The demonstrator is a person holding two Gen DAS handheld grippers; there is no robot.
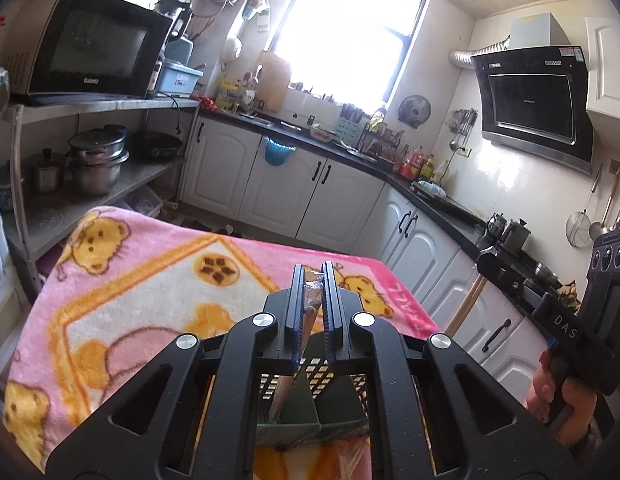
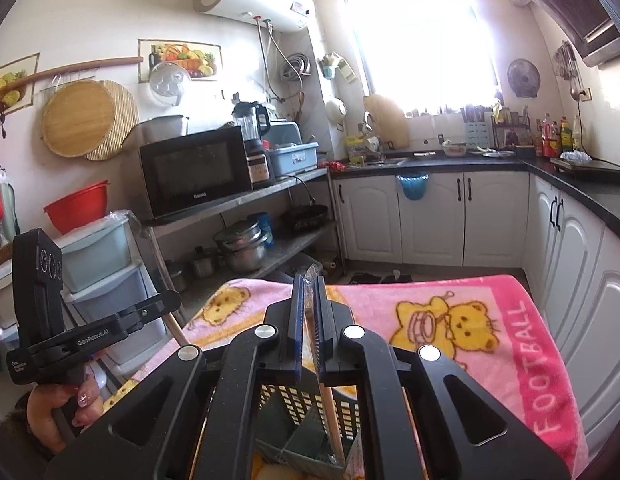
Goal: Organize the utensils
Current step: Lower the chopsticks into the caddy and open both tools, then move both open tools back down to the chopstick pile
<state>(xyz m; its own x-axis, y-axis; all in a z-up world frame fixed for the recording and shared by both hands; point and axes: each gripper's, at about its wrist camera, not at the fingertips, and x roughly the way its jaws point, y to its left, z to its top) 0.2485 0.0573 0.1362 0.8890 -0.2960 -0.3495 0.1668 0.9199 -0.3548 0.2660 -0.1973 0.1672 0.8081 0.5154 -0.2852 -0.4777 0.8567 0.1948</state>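
My left gripper [image 1: 312, 276] is shut on a wooden stick in a clear plastic wrapper [image 1: 310, 308]. The stick's lower end hangs over a dark green mesh utensil basket [image 1: 330, 372] with dividers, right beneath the fingers. In the right wrist view, my right gripper [image 2: 308, 284] has a second wrapped wooden stick [image 2: 328, 396] between its jaws. The jaws stand a sliver apart and the stick slants down into the same basket [image 2: 293, 400]. Each gripper's body also shows at the edge of the other view, held by a hand.
The basket stands on a table under a pink bear-print blanket [image 2: 450, 320]. White cabinets under a black countertop [image 2: 582, 188] run along the right and back. A shelf with a microwave [image 2: 193, 172] and pots is on the left, next to plastic drawers [image 2: 97, 264].
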